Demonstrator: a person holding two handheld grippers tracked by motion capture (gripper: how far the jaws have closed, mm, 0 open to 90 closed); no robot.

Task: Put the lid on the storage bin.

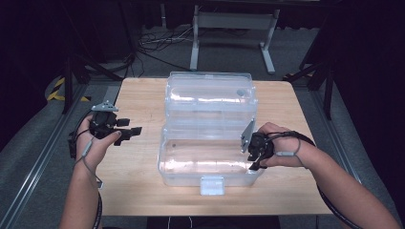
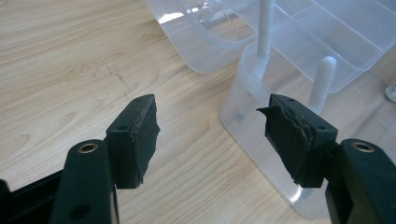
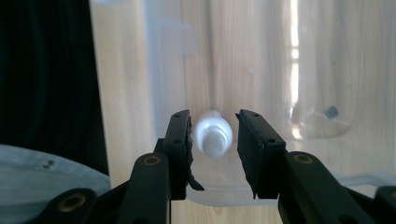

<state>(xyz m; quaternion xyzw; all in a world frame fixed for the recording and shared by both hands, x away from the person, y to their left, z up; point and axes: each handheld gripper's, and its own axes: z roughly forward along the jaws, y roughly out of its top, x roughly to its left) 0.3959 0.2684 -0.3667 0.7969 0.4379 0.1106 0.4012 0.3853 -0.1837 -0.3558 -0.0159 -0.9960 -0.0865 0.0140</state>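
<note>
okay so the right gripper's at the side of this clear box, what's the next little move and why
Probably close the right gripper on the white peg. In the right gripper view the peg sits between its open fingers, apparently untouched, at the right end of the open clear plastic box. The left gripper is open and apart from the box.
</note>
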